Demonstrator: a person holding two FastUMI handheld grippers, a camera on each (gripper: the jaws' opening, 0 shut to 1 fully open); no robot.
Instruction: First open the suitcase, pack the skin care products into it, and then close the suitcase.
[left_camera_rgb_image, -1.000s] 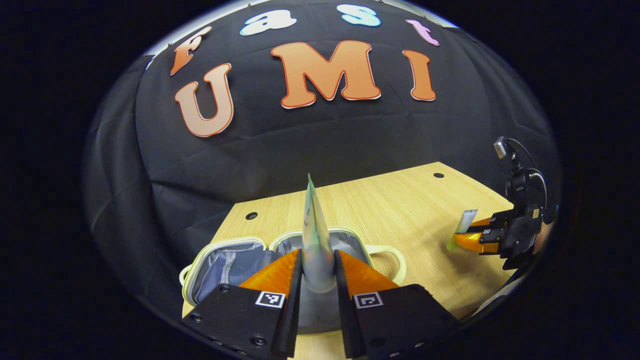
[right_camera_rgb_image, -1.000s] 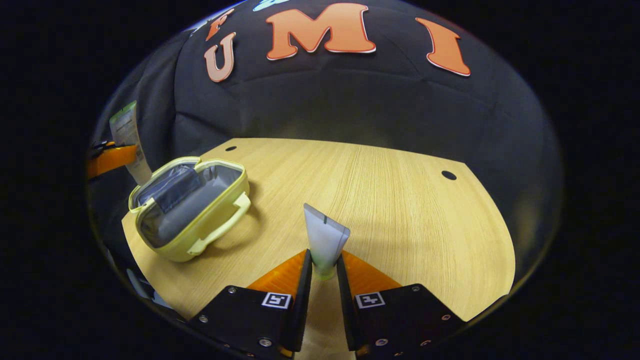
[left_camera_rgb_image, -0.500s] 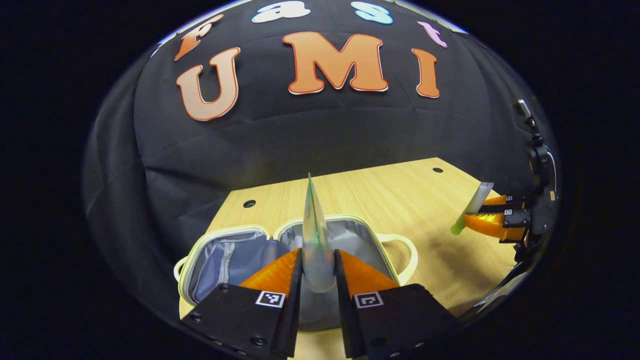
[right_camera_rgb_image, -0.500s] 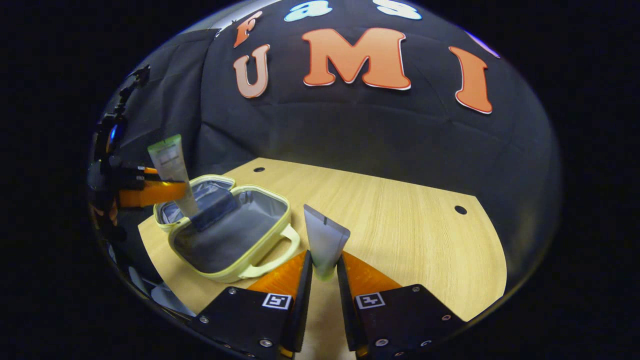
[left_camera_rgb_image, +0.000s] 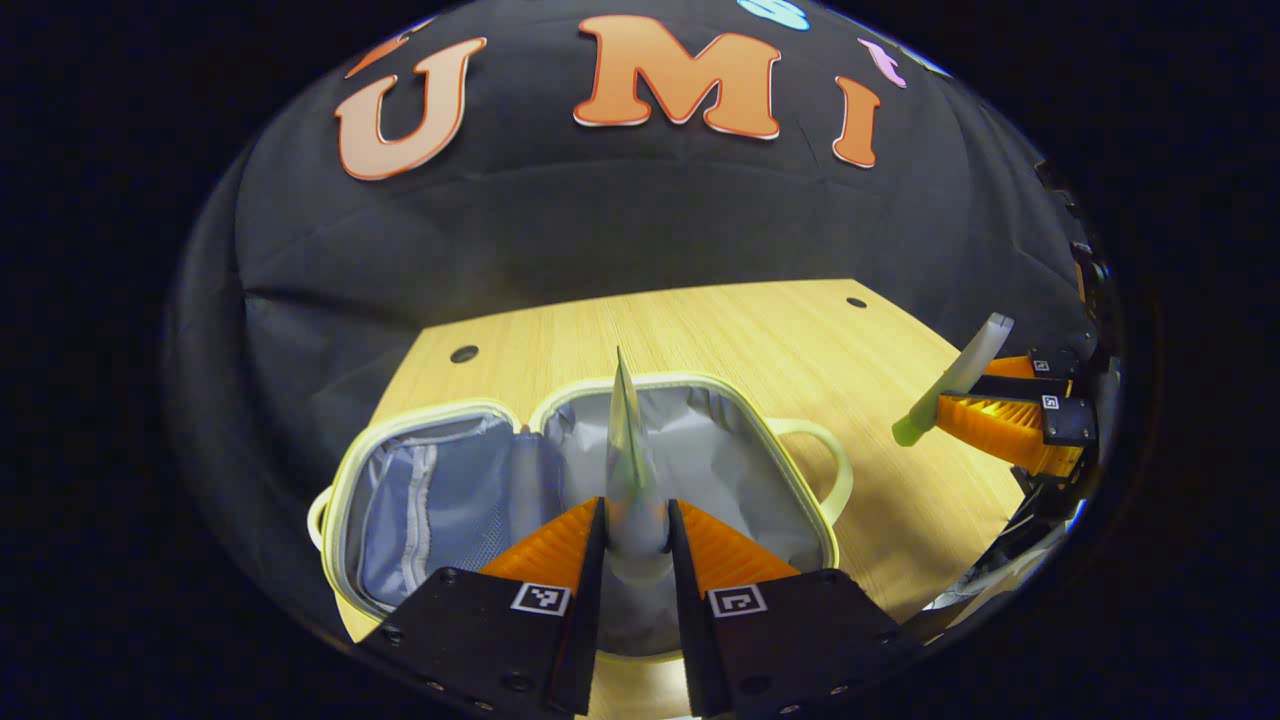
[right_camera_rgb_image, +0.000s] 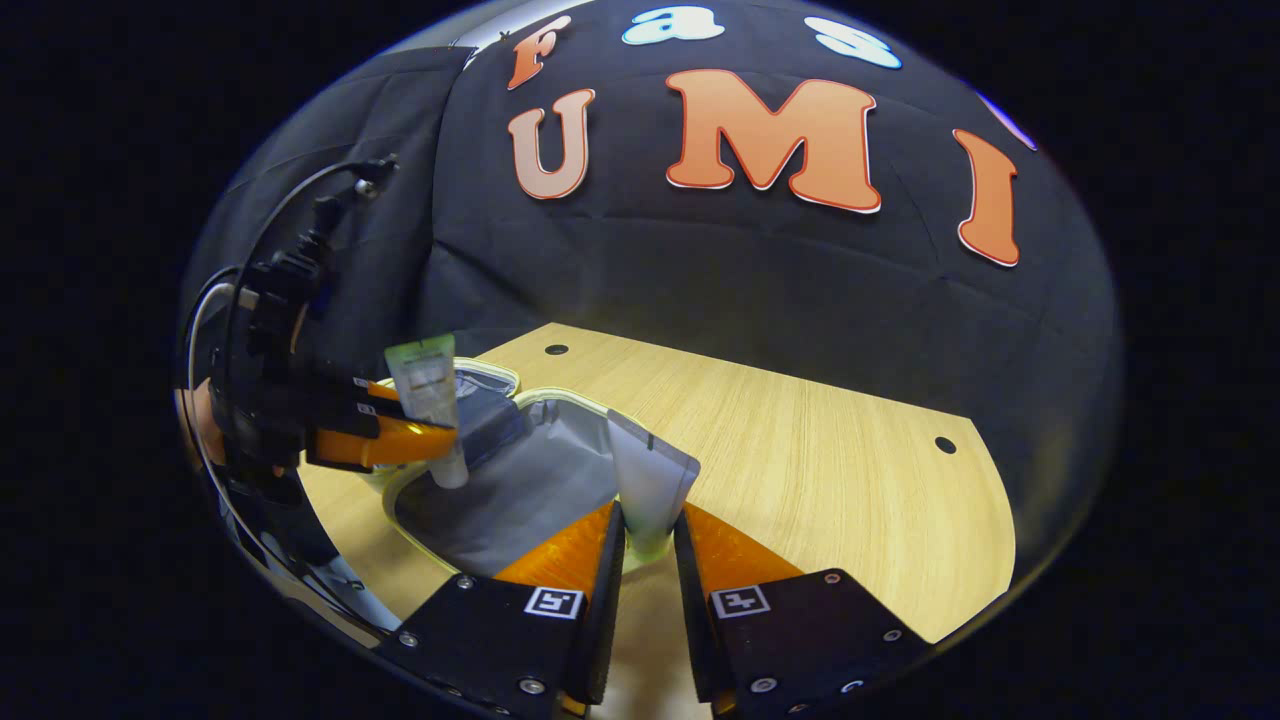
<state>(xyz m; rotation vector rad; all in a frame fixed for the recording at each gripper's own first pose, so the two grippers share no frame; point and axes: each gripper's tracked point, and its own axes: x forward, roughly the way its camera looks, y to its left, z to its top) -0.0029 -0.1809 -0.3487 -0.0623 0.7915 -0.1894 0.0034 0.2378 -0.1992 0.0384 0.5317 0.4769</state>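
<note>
The small yellow suitcase (left_camera_rgb_image: 790, 470) lies flat and fully open on the wooden bench (left_camera_rgb_image: 760, 340), its grey lining upward — laid out that way so both halves can take things from above. The left tool (left_camera_rgb_image: 636, 520) is closed on a green-labelled tube (left_camera_rgb_image: 626, 440), both fingers pressing near its capped end, crimped end pointing away. In the right gripper view that tube hangs cap-down over the suitcase's open half, apparently poised for lowering in.

The right tool (right_camera_rgb_image: 648, 530) is likewise clamped on a pale tube with a green cap (right_camera_rgb_image: 650, 485), gripped low by the cap so the flat body stands clear of the fingers. It hovers beside the handle side of the case, near but not yet over the lining — seemingly waiting its turn. Neither tube is yet packed.
</note>
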